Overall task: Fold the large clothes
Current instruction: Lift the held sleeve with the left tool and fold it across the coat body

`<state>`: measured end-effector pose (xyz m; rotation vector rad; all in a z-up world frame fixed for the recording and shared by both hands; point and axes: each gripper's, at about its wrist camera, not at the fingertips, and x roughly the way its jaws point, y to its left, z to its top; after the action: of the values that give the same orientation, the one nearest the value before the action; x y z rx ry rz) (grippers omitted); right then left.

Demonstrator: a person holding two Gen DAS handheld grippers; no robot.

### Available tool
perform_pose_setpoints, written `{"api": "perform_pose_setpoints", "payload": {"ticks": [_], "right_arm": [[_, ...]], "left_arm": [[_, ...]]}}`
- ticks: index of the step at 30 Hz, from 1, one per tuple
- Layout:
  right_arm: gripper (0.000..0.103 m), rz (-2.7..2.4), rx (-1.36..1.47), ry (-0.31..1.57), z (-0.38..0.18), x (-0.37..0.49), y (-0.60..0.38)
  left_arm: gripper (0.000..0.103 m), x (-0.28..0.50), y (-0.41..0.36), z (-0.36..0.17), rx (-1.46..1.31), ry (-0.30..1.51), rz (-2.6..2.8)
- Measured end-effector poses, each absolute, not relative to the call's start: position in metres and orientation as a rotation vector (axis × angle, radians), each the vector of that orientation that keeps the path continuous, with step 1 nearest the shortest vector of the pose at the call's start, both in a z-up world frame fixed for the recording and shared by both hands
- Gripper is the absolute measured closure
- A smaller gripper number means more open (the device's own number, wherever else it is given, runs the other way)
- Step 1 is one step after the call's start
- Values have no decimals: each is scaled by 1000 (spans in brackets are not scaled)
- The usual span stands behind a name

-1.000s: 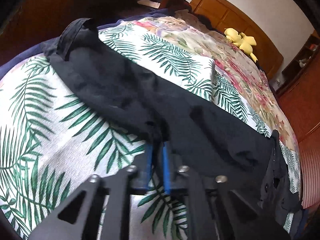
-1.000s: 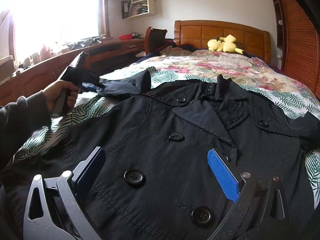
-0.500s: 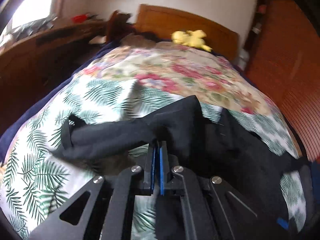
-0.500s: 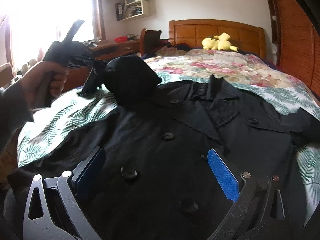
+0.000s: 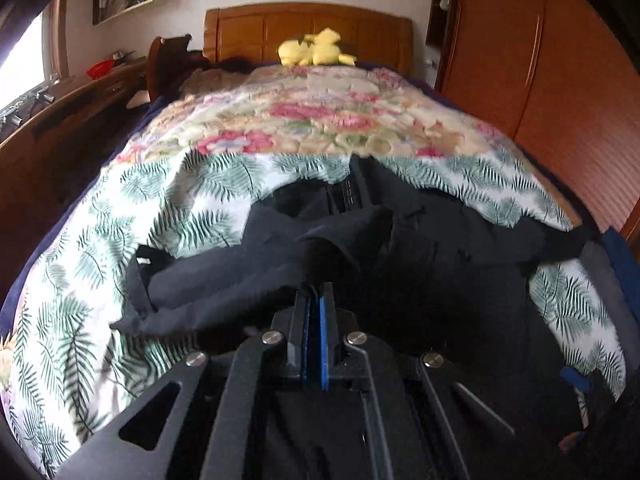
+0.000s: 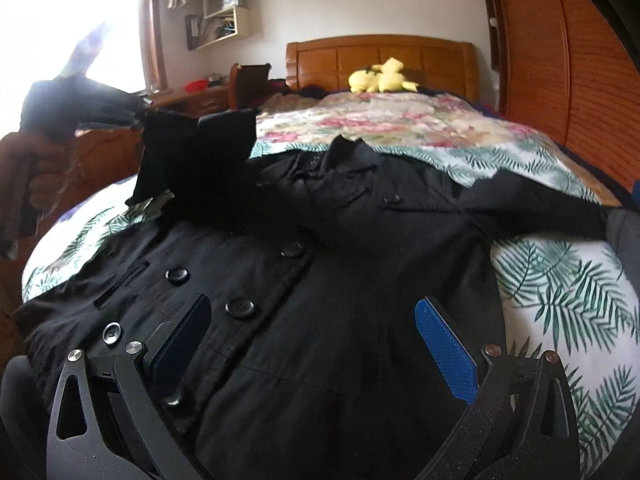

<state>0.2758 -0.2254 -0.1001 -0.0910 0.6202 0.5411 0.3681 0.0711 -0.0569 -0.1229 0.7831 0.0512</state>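
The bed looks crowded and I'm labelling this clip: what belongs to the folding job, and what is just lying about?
Part of the job:
- black coat
- its sleeve, pinched in the left gripper
- right gripper, open over the coat

Just lying about:
- yellow plush toy
- floral quilt
- palm-leaf sheet

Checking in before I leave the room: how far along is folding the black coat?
Done: the coat lies buttoned, front up on the bed. In hand: the left tool is shut on a sleeve, lifted over the chest. Left: the other sleeve and body; the right tool is open.
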Motion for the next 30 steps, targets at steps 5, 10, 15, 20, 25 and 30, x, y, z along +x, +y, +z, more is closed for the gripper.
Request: {"api": "perform_pose_setpoints", "payload": {"ticks": [5,10,15,20,25,30], "right_arm": [[0,564,-85,620,-101,278,-226],[0,567,-112,611,-102,278,-222],[0,562,-140,605,-103,276,-218],[0,555,-153,603,-104,276,-215],[0,555,-152,605,-105,275,-214],[0,556,-148,606,-106,274,-214]], "left_arm": [[103,360,54,-75,-41,829,45],[101,351,54,-75,9,810,43],[94,343,66,-62,-19,783,7],[84,327,92,-50,-84,714,1],[77,339,126,-70,-132,765,42],[75,357,159,-100,-144,814,122]]}}
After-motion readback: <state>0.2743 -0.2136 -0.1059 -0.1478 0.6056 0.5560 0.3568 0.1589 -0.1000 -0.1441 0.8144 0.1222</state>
